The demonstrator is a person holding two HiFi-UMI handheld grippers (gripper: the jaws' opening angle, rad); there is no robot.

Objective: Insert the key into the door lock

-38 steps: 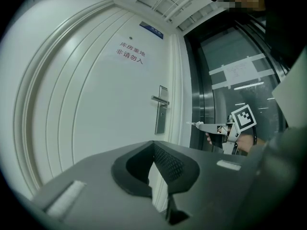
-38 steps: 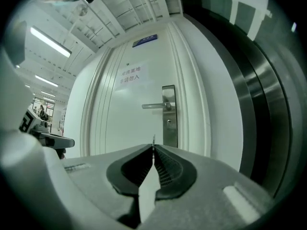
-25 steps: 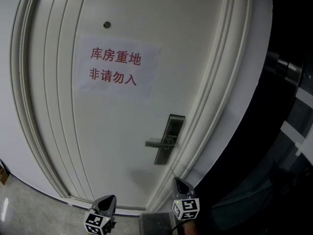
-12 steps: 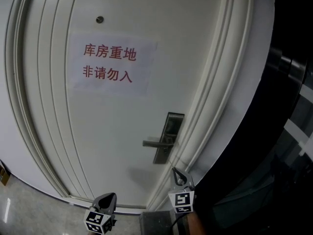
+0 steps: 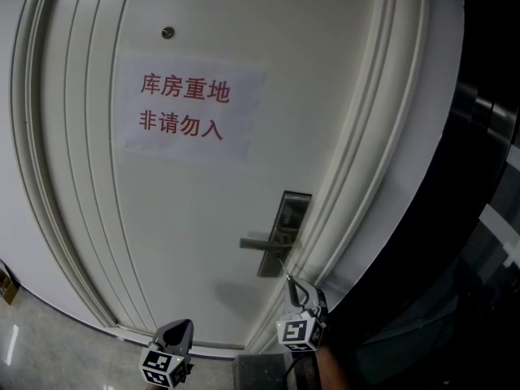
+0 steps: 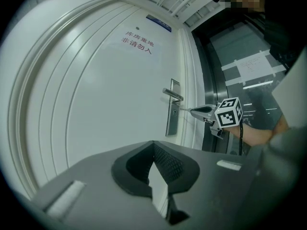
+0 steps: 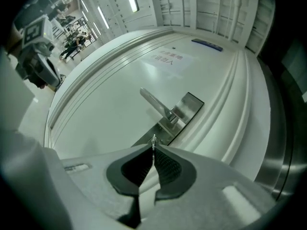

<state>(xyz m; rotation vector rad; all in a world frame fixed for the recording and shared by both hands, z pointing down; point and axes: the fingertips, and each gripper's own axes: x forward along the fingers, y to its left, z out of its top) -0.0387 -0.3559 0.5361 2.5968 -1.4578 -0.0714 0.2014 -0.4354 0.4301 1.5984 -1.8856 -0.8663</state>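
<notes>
Nearest, the left gripper [image 5: 179, 330] hangs well below and left of the lock plate [image 5: 291, 214], jaws pressed together on nothing. The right gripper [image 5: 293, 288], just under the plate, pinches the key [image 7: 153, 141], tip near the plate's lower end beneath the lever handle [image 5: 262, 241]. Farther up the white door [image 5: 187, 218], a paper notice [image 5: 185, 108]

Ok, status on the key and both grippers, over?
Right gripper shut on key. Key tip close to lock plate below handle, not in yet. Left gripper shut, empty, held low. Nothing in the way.
</notes>
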